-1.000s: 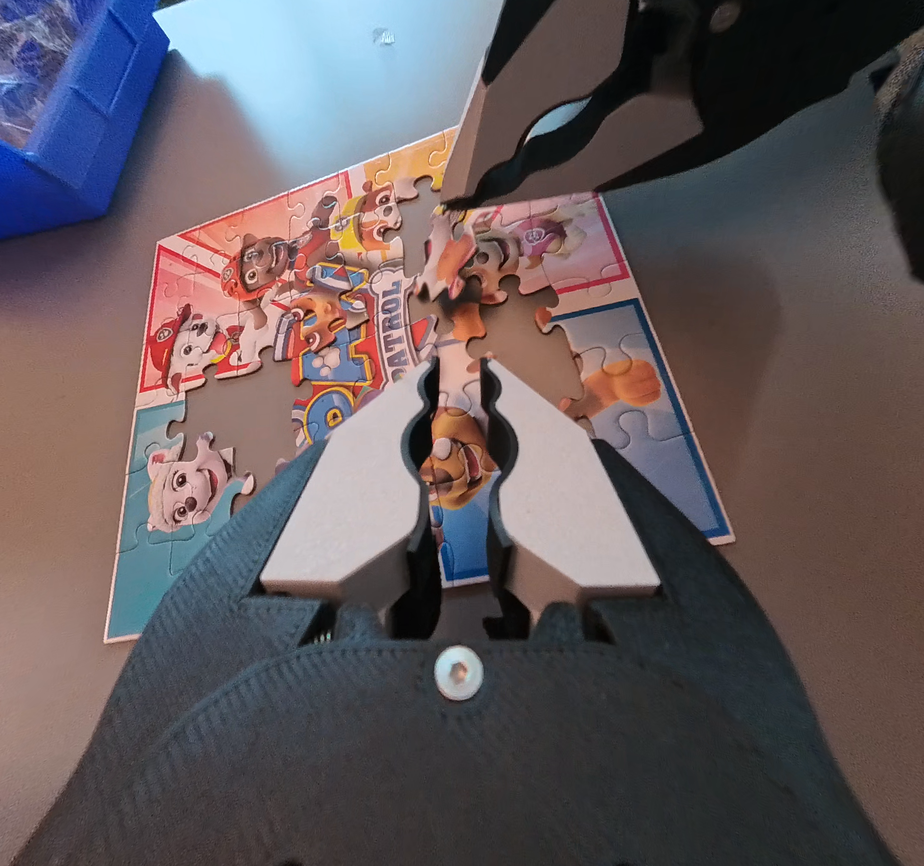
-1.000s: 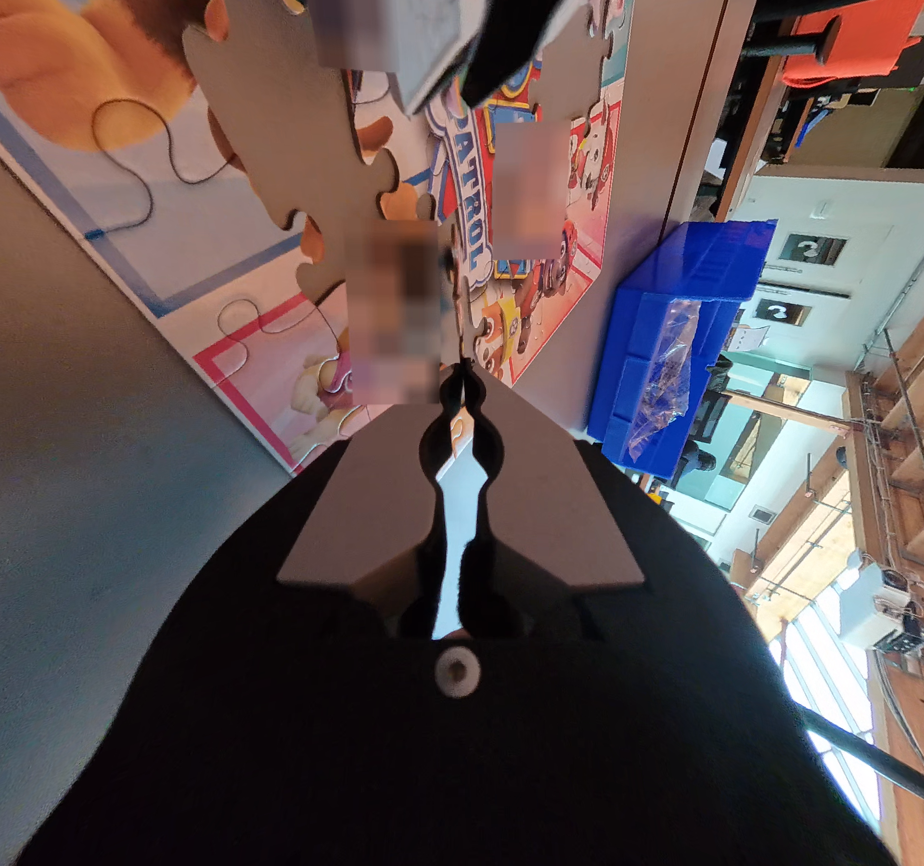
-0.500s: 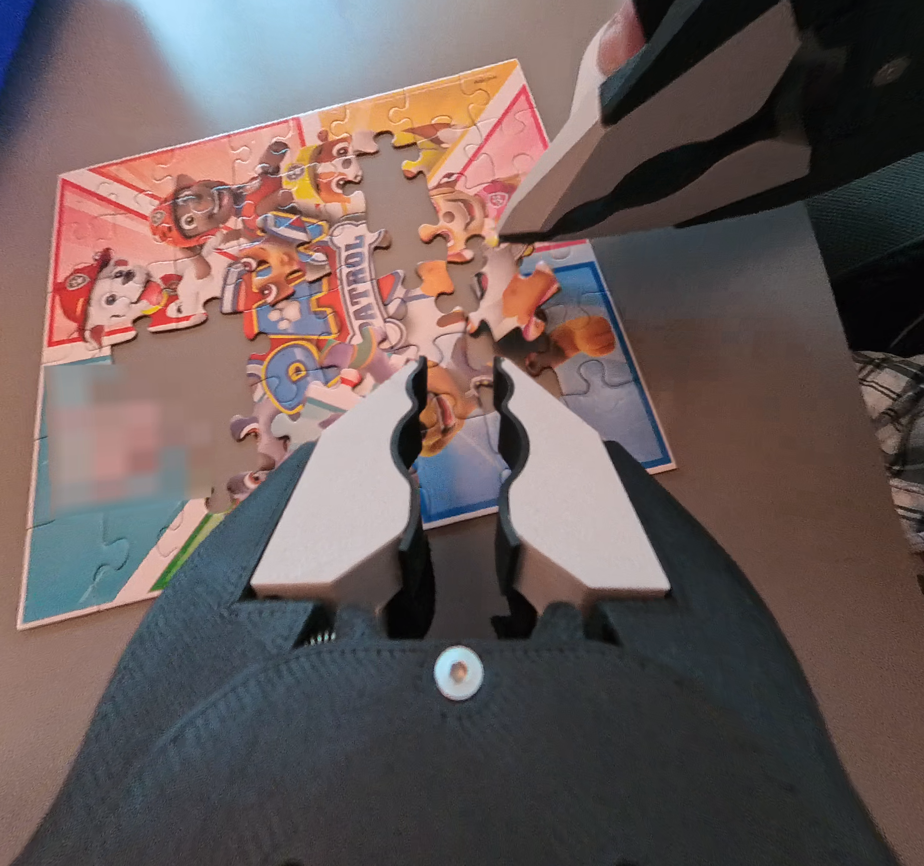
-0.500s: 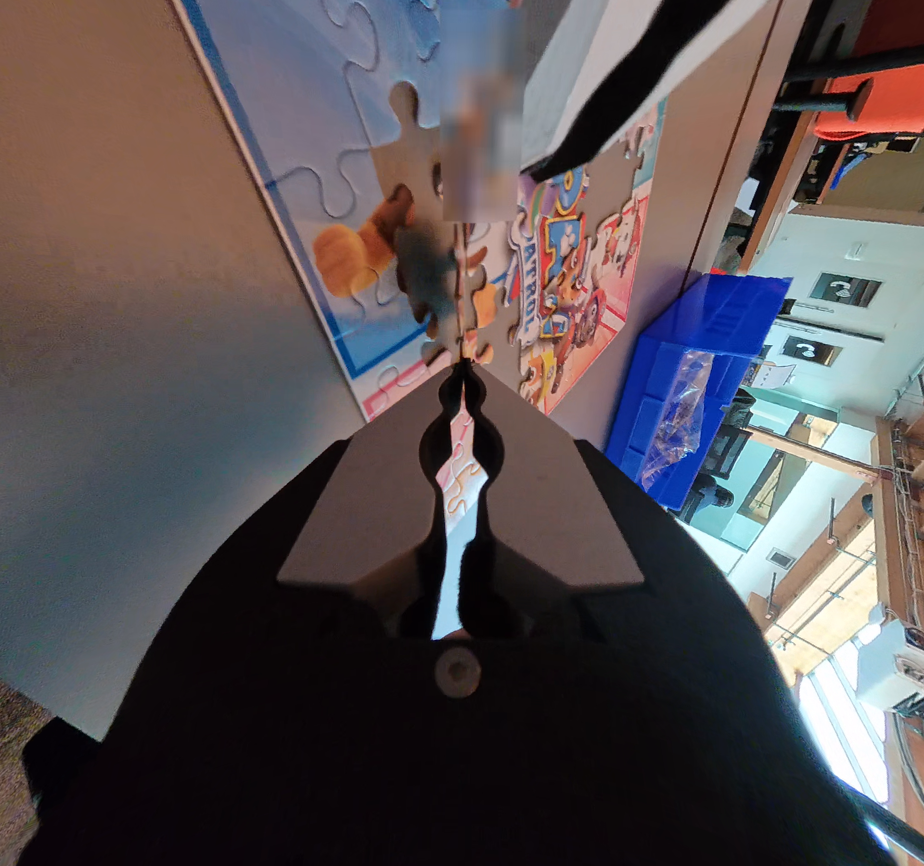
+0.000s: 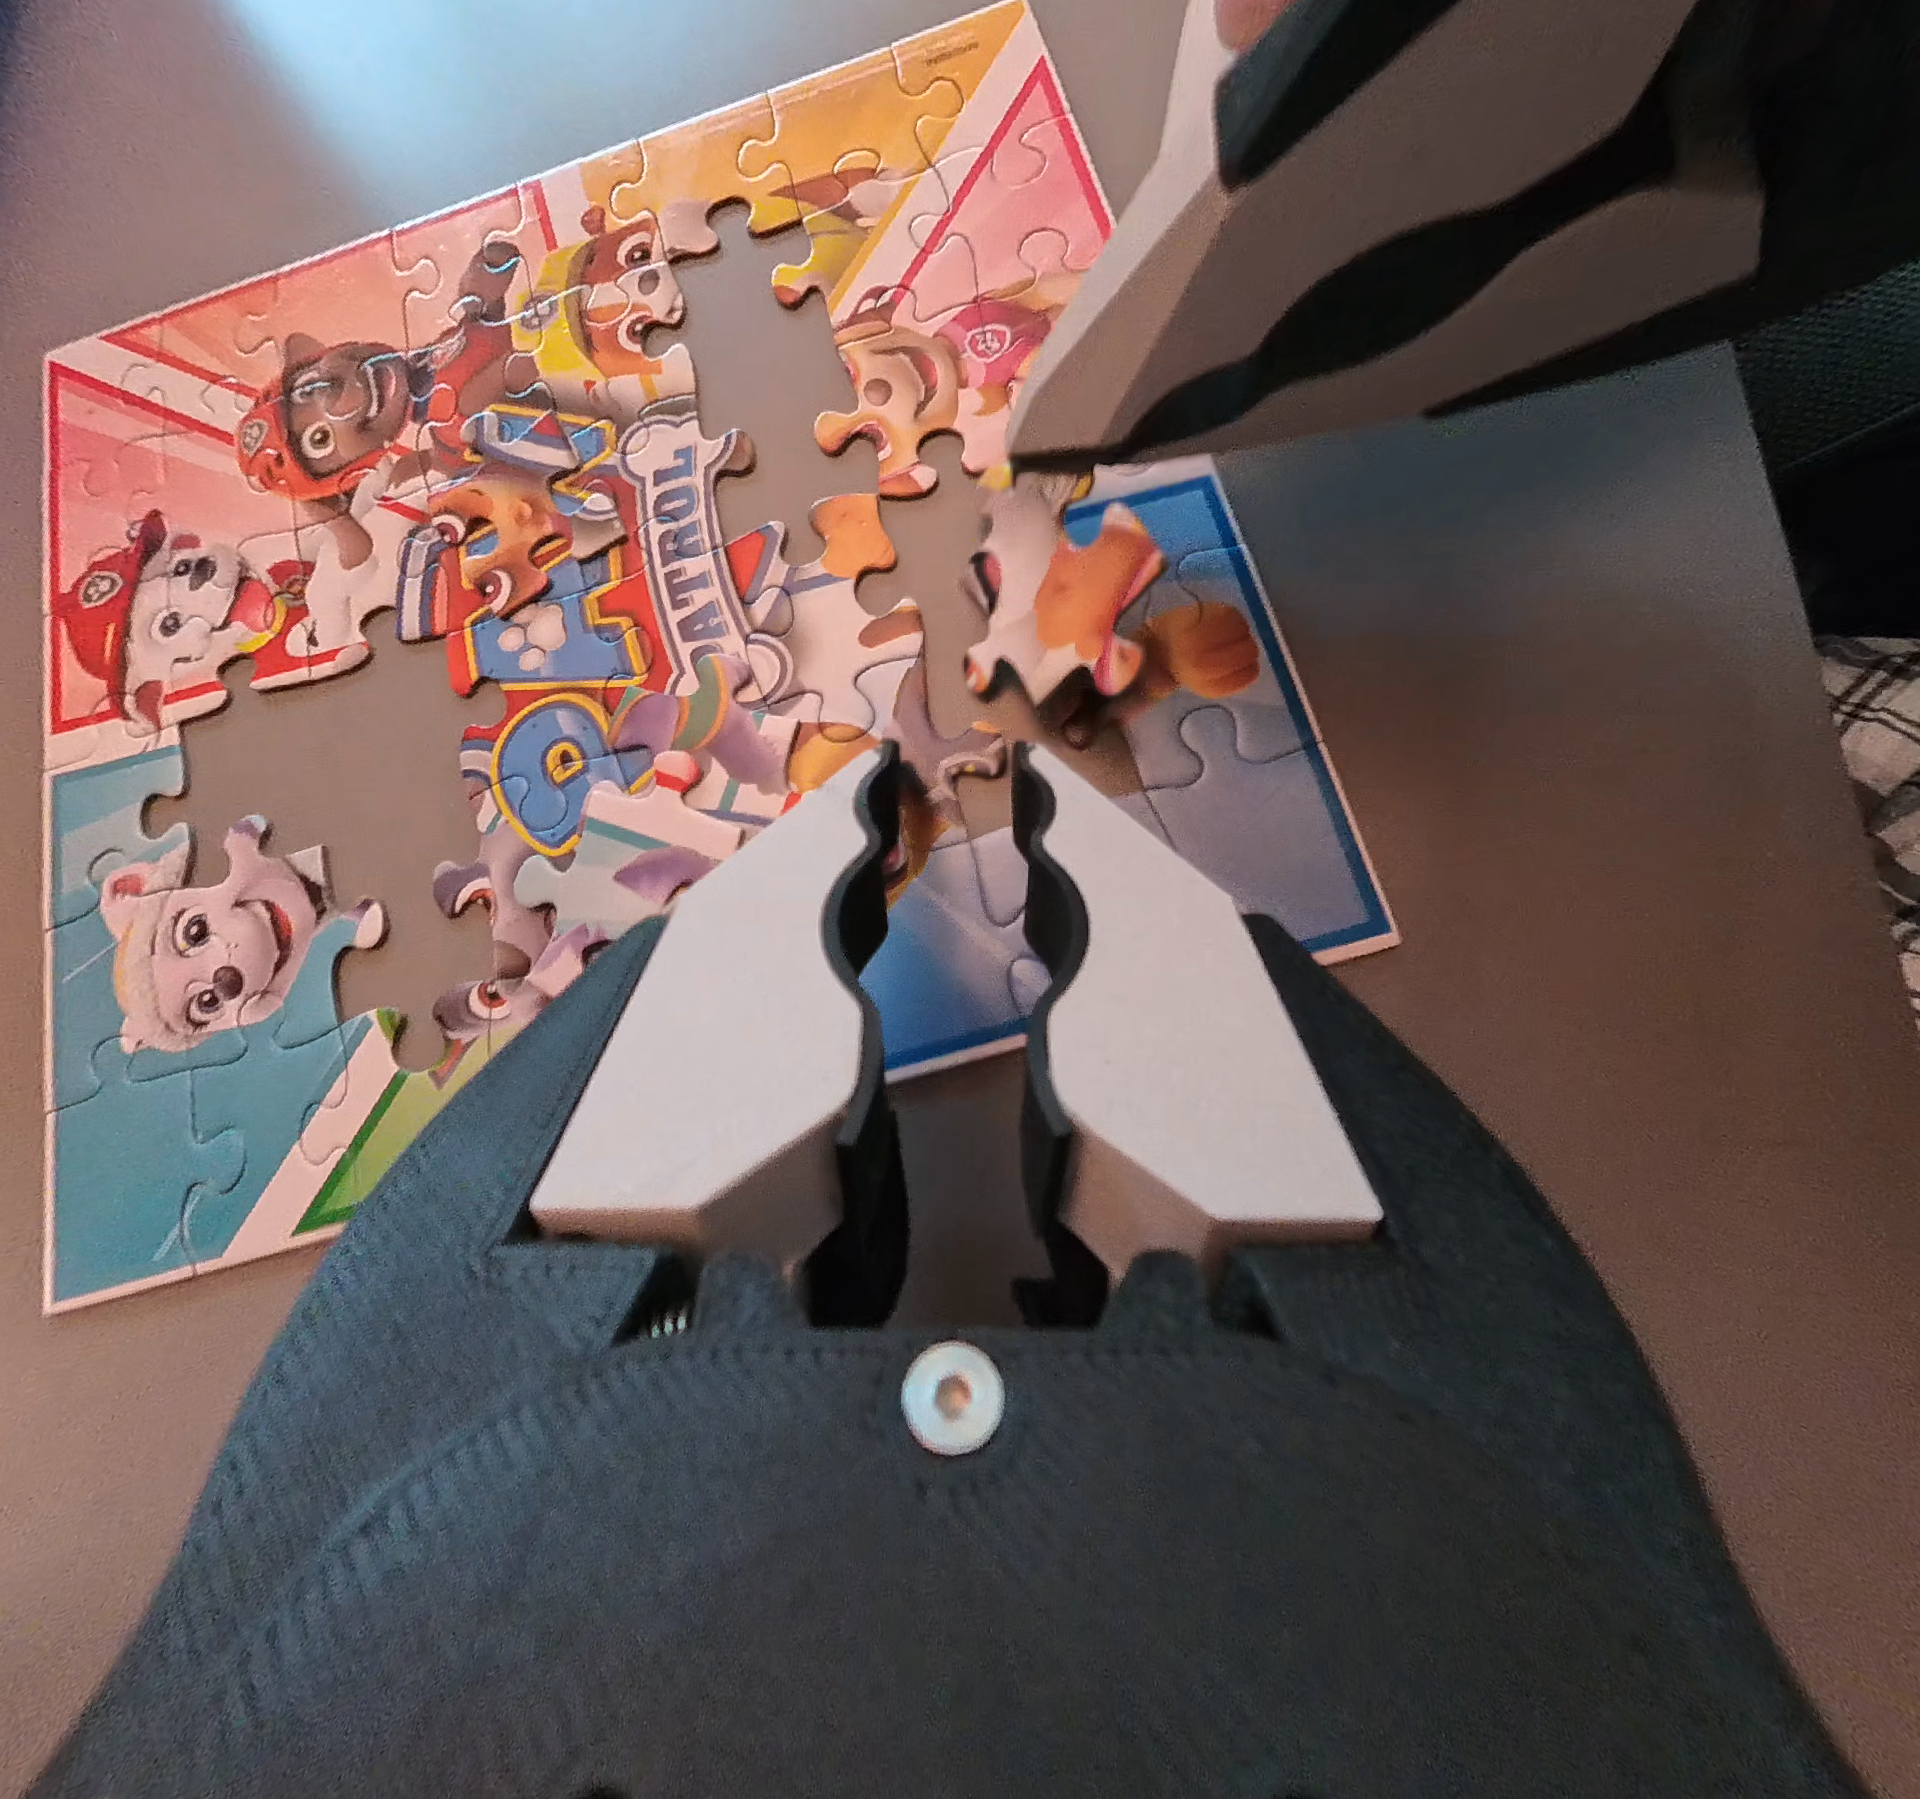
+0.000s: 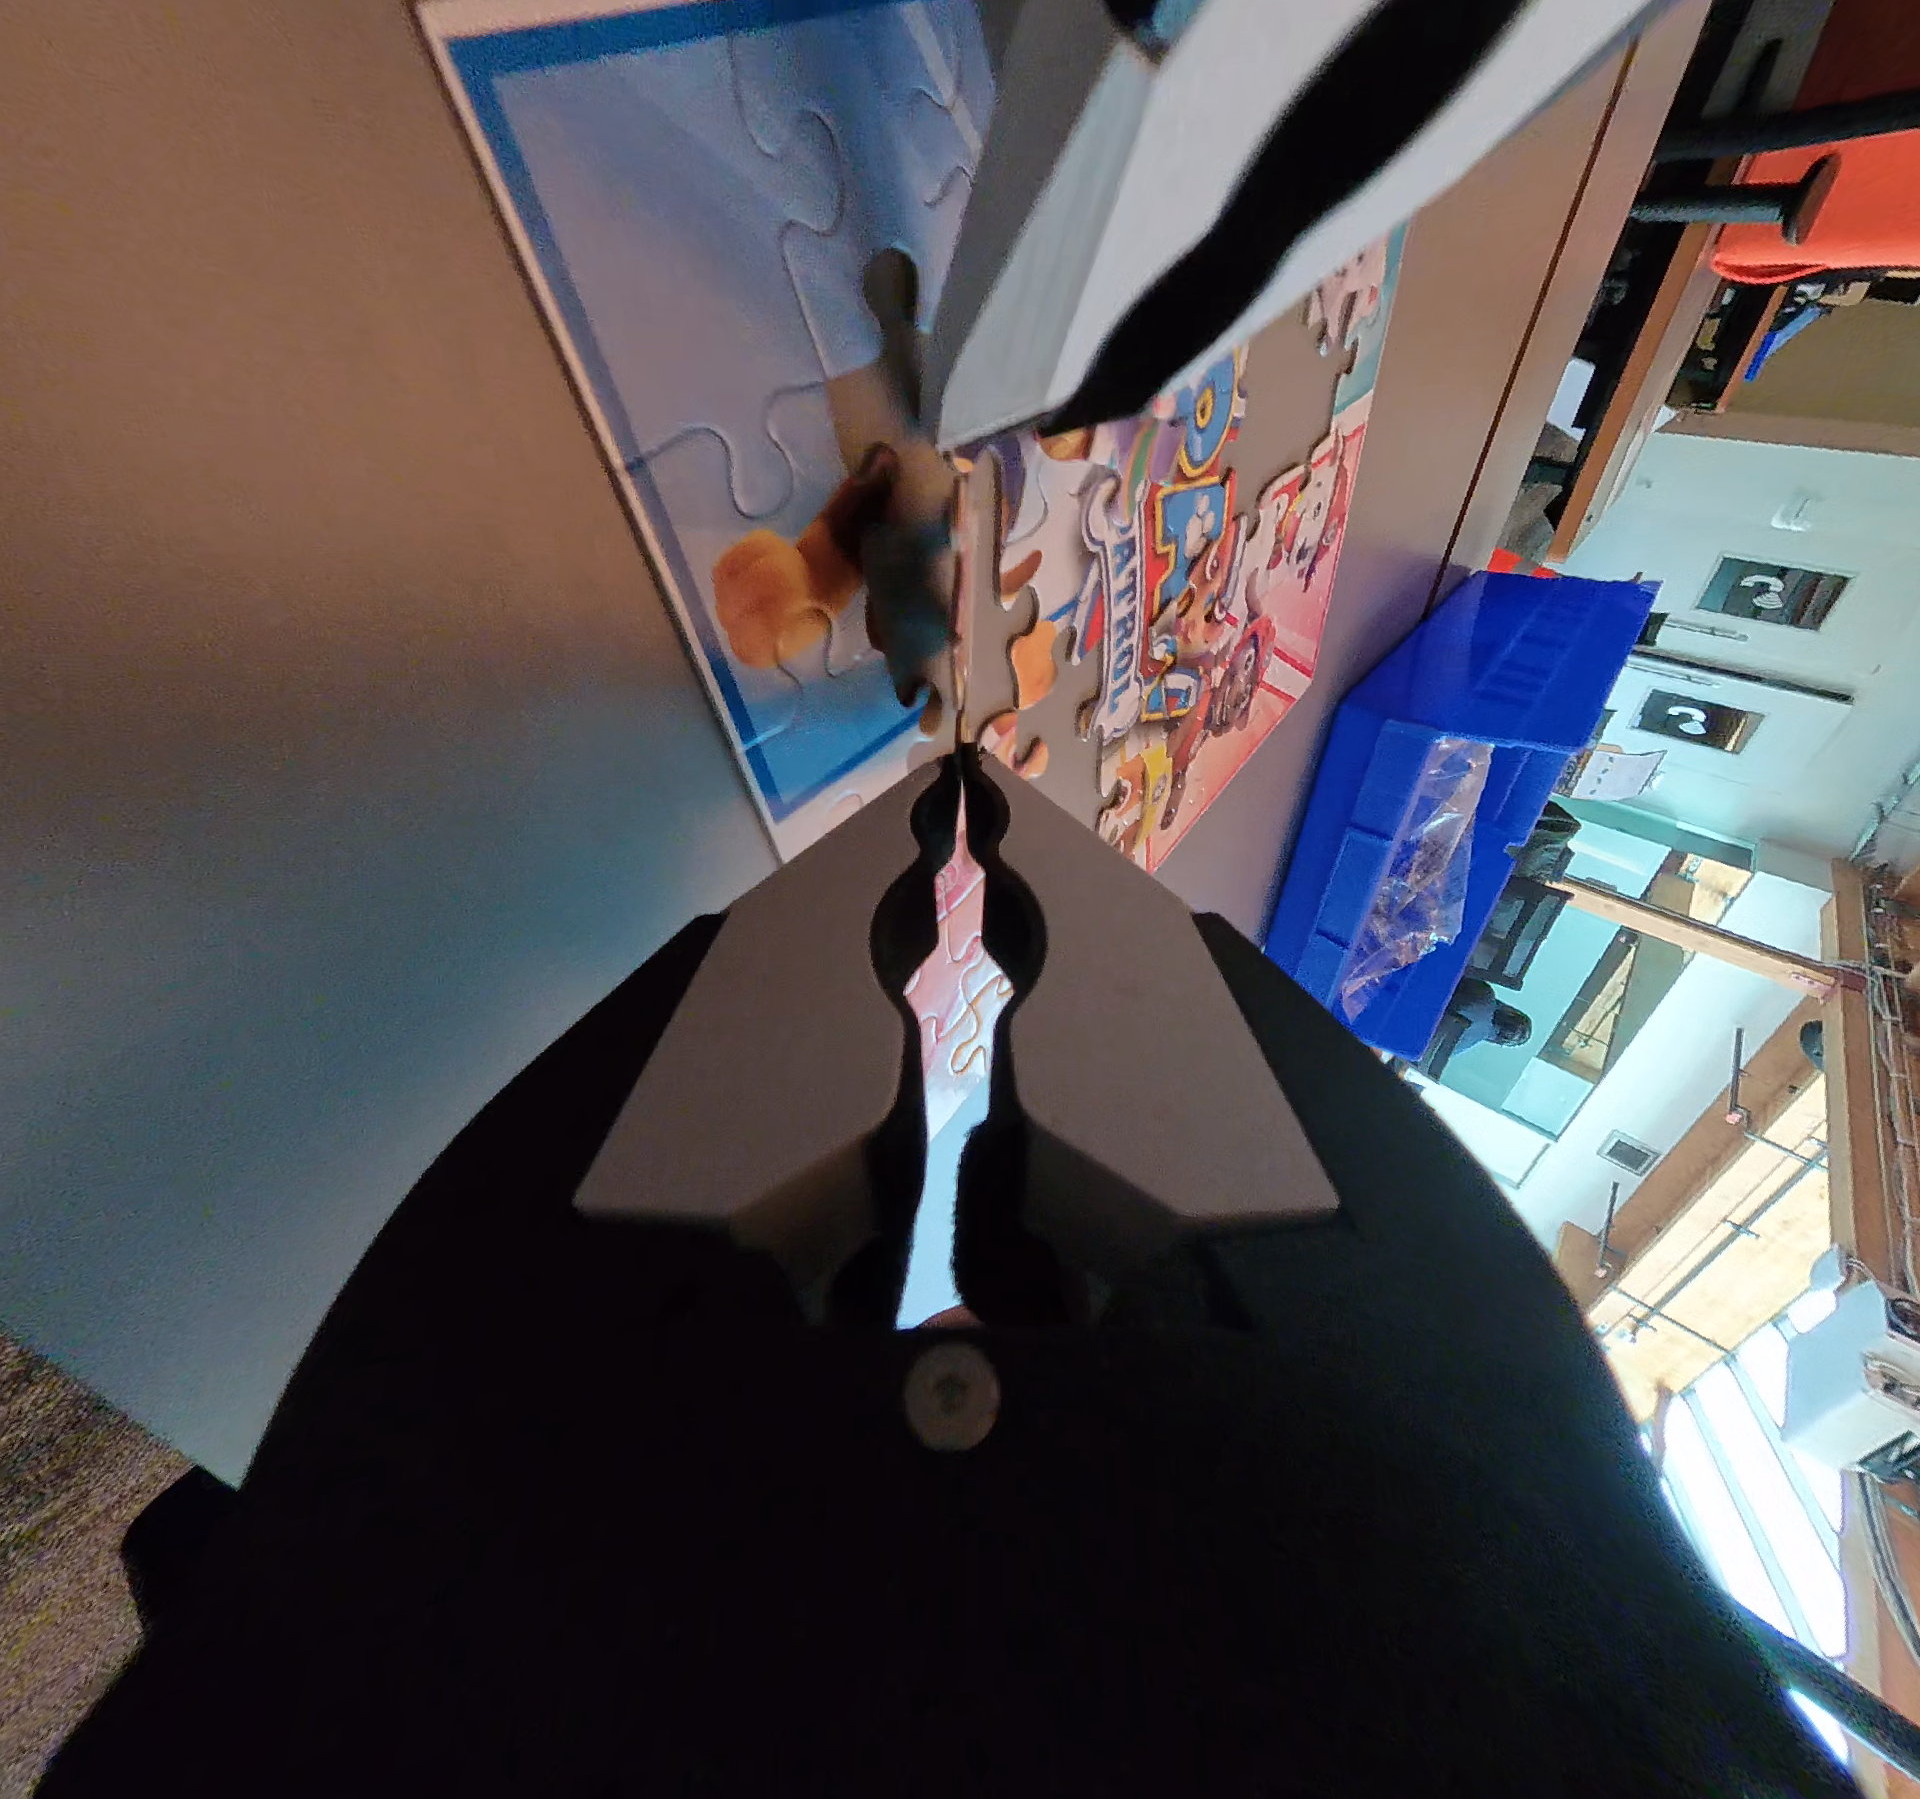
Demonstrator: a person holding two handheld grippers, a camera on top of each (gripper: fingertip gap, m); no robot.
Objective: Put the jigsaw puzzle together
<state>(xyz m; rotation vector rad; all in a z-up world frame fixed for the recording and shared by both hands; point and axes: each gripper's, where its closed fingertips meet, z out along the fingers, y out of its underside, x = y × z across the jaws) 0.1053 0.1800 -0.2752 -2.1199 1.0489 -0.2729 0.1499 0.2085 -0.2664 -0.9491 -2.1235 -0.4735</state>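
Right gripper point(image 6: 961, 757) pinching cartoon cardboard puzzle piece point(image 5: 1049, 596) by its edge, dangling over central gap in half-built jigsaw point(image 5: 312, 970) for fitting; left gripper point(image 5: 951, 762) parted, empty, hovering nearby.

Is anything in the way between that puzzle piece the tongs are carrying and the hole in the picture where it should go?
Nothing visible blocks it. The right tongs pinch the orange-and-white cardboard puzzle piece just above the bare gap in the colourful cartoon jigsaw puzzle. The grey-fingered left tongs hang open nearer the camera, short of that gap.
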